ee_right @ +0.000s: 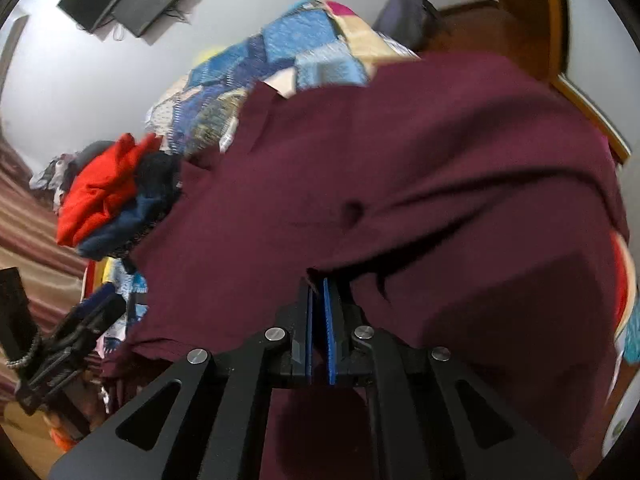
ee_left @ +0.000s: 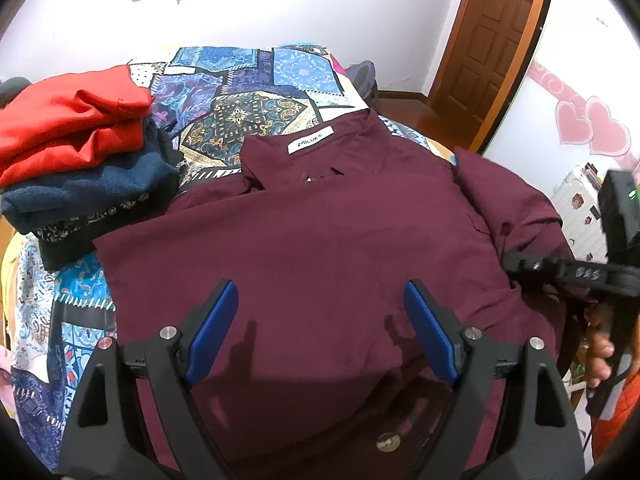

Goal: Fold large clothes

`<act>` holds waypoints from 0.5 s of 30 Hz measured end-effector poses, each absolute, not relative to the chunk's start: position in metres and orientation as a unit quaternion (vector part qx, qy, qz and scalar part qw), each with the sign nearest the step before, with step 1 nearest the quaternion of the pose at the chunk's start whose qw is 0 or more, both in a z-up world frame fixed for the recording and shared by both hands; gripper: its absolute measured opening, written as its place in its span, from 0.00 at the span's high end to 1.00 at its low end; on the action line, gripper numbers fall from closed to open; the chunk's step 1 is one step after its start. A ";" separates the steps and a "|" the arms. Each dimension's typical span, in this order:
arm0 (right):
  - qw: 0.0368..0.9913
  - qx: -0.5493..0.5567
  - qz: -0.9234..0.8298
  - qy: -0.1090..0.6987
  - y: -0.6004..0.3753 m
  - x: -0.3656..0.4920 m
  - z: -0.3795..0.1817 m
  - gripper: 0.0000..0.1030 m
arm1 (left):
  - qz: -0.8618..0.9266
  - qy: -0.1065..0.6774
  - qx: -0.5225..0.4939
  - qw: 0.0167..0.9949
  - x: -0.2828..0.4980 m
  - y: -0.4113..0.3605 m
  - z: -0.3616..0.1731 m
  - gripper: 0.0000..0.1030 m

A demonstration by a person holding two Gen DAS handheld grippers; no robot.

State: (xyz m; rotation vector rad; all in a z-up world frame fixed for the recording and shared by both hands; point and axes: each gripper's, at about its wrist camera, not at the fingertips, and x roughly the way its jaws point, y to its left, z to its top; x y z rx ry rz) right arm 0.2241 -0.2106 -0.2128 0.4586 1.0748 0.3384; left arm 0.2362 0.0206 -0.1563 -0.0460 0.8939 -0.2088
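One maroon shirt [ee_left: 320,220] lies collar-up across the patchwork quilt [ee_left: 240,92]. The right gripper [ee_right: 319,284] pinches a fold of it (thin bite, may slip); the left gripper [ee_left: 320,320] hovers spread above, empty, beside stacked clothes [ee_left: 76,152] that a drag could topple.

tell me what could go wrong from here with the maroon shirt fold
1. The right gripper pinches only a thin edge of the maroon collared shirt; it could slip free.
2. The open left gripper pins nothing, so the shirt may drag.
3. The stack of folded red and navy clothes sits close and could be knocked.
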 end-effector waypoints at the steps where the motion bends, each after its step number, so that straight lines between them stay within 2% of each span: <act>1: 0.822 0.218 0.158 0.503 -0.215 0.222 -0.212 0.93 | -0.100 0.431 -0.019 0.896 0.235 0.020 -0.157 0.18; 4: 0.823 0.214 0.155 0.502 -0.221 0.217 -0.197 0.89 | -0.098 0.432 -0.011 0.897 0.235 0.018 -0.158 0.18; 5: 0.825 0.211 0.157 0.501 -0.220 0.213 -0.192 0.84 | -0.098 0.431 -0.009 0.897 0.235 0.016 -0.158 0.18; 9: 0.849 0.198 0.149 0.467 -0.232 0.205 -0.165 0.51 | -0.099 0.427 -0.005 0.899 0.234 0.010 -0.155 0.18; 13: 0.872 0.219 0.120 0.420 -0.256 0.198 -0.145 0.43 | -0.097 0.424 0.001 0.900 0.236 0.005 -0.152 0.18; 15: 0.875 0.244 0.098 0.407 -0.274 0.196 -0.143 0.35 | -0.095 0.423 0.004 0.901 0.238 0.003 -0.152 0.18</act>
